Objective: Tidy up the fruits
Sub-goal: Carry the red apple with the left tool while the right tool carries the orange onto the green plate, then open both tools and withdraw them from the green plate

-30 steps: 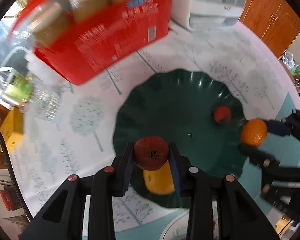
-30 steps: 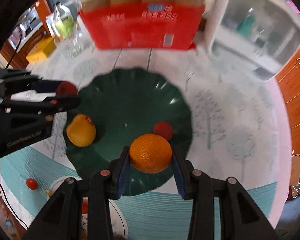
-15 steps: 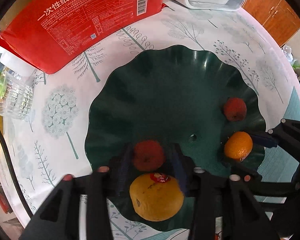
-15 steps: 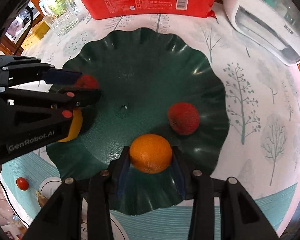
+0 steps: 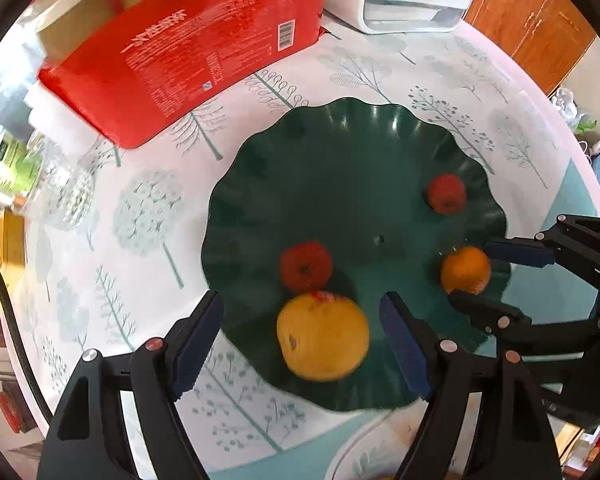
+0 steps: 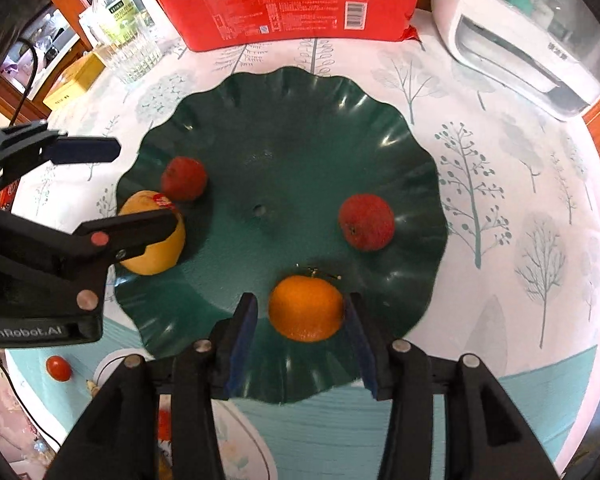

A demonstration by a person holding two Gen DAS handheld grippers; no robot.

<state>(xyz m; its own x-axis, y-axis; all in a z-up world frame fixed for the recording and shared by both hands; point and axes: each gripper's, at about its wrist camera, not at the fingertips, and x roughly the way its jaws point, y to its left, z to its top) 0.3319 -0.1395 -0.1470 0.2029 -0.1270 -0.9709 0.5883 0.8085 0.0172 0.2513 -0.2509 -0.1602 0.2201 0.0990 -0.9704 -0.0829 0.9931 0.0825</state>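
Left tongs point(image 5: 302, 344) have just been opening wide, gripping nothing; a red fruit point(image 5: 306, 266) is resting at the green plate's point(image 5: 340, 140) seven o'clock. Right tongs point(image 6: 300, 334), also opening, are loosely flanking an orange point(image 6: 306, 307) at six o'clock

A wavy-rimmed dark green plastic dish point(image 6: 380, 128) holds four fruits. Two red apples point(image 6: 366, 222), a large yellow citrus point(image 5: 323, 338) and an orange mandarin point(image 6: 306, 307) rest inside.
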